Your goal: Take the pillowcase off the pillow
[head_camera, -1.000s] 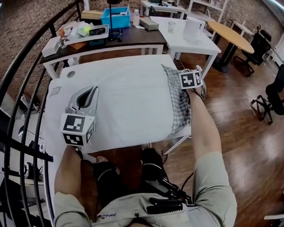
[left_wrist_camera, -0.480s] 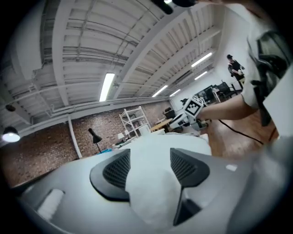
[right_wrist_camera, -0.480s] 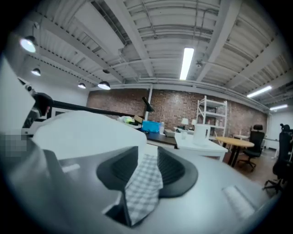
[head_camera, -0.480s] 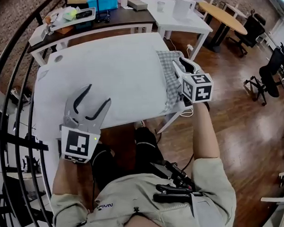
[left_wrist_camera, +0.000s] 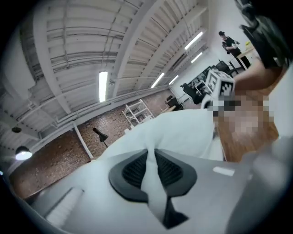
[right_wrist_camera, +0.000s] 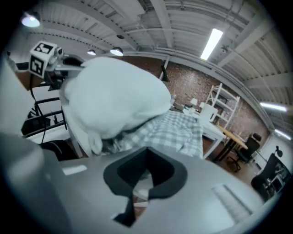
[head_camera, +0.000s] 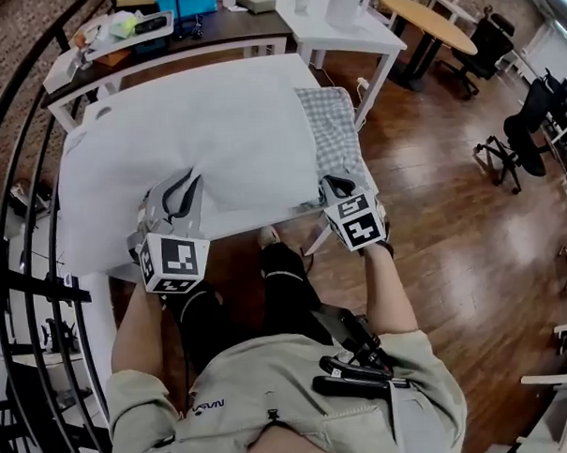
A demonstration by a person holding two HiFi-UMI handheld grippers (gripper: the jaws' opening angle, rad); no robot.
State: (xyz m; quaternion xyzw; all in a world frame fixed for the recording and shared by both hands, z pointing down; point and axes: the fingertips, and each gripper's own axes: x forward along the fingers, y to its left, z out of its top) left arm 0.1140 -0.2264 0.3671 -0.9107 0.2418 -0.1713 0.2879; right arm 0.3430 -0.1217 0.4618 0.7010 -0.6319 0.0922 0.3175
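Grippers in both hands work the near edge of a white pillow (head_camera: 214, 139) lying on a white table (head_camera: 97, 323), its long axis running left to right across the head view. The checked pillowcase (head_camera: 334, 134) is bunched on the right end only (the rest of the pillow is bare white), so the cased end points toward the wooden floor (head_camera: 431, 167).

Only the head view shows the whole layout. It has 2 bare forearms (head_camera: 142, 321) reaching forward from a beige shirt (head_camera: 272, 400). The left gripper (head_camera: 181, 190) is at the near long edge, left of the middle, and the right gripper (head_camera: 331, 184) is at the near right corner, well apart from it.

Only the left gripper view shows that grip: the jaws, which have just been closing, are clamped on an upright fold of the pillow's white cloth between the ribbed pads (left_wrist_camera: 132, 172).

Only the right gripper view shows the checked cloth rumpled under the white bulk. Its jaws, also just closed, are together on a thin strip of pale cloth at the pillowcase's edge.

The left gripper points nearly level, and the right gripper tilts down.
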